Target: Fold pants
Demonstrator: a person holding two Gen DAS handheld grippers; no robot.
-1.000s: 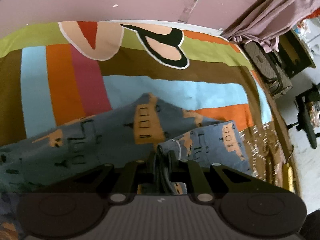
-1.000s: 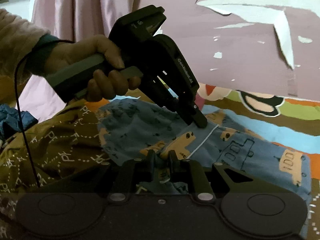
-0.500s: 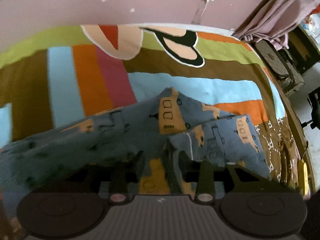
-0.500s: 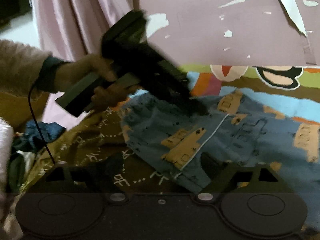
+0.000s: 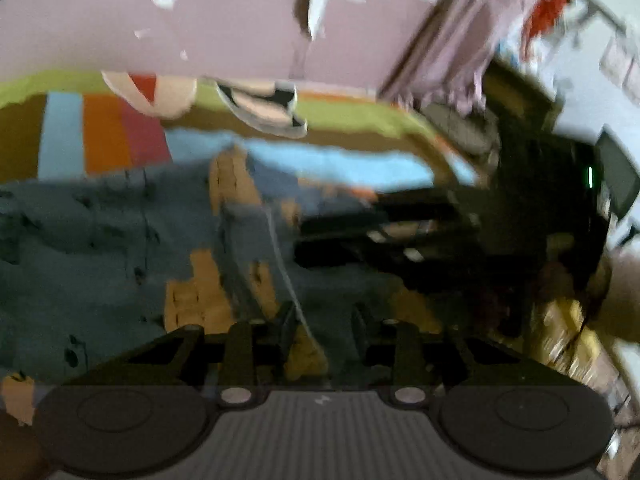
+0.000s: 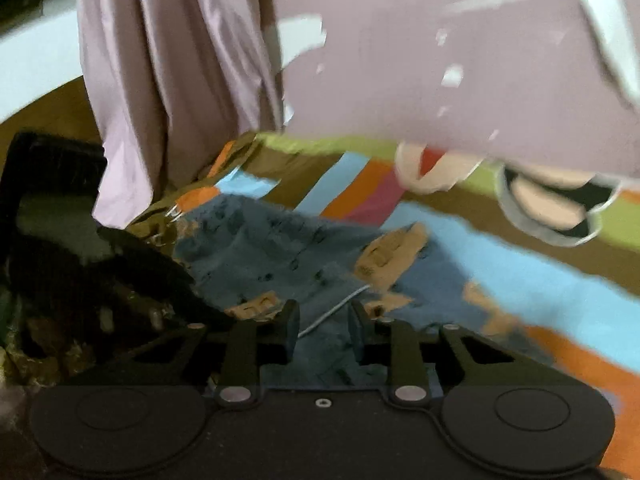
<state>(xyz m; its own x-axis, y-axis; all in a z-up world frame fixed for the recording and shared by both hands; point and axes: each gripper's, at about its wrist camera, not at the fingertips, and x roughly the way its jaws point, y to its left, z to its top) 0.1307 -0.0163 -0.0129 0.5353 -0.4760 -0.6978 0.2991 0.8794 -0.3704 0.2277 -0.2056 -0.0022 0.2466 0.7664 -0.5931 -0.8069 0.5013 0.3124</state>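
Observation:
Blue pants (image 5: 100,240) with tan prints lie partly folded on a striped bedsheet (image 5: 100,136). My left gripper (image 5: 324,322) hovers low over a folded edge with white piping; its jaws are closing, a gap still shows and cloth lies under it. In the right wrist view the pants (image 6: 260,248) spread ahead, and my right gripper (image 6: 323,322) is low over the same piped edge, jaws closing with fabric between the fingers, not pinched. Each view shows the other gripper as a dark blur: the right gripper (image 5: 420,232) and the left gripper (image 6: 132,276).
A pink wall (image 5: 200,20) with peeling paint runs behind the bed. A mauve curtain (image 6: 168,80) hangs at the bed's left end. Brown patterned cloth (image 5: 568,344) and dark furniture (image 5: 532,152) sit off the right edge. A person's sleeve (image 5: 624,288) shows at far right.
Both grippers let go of the pants fold, opened wide, then narrowed. Both slid sideways over the pants; the right gripper has entered the left view, and the left gripper dropped to the right view's lower left.

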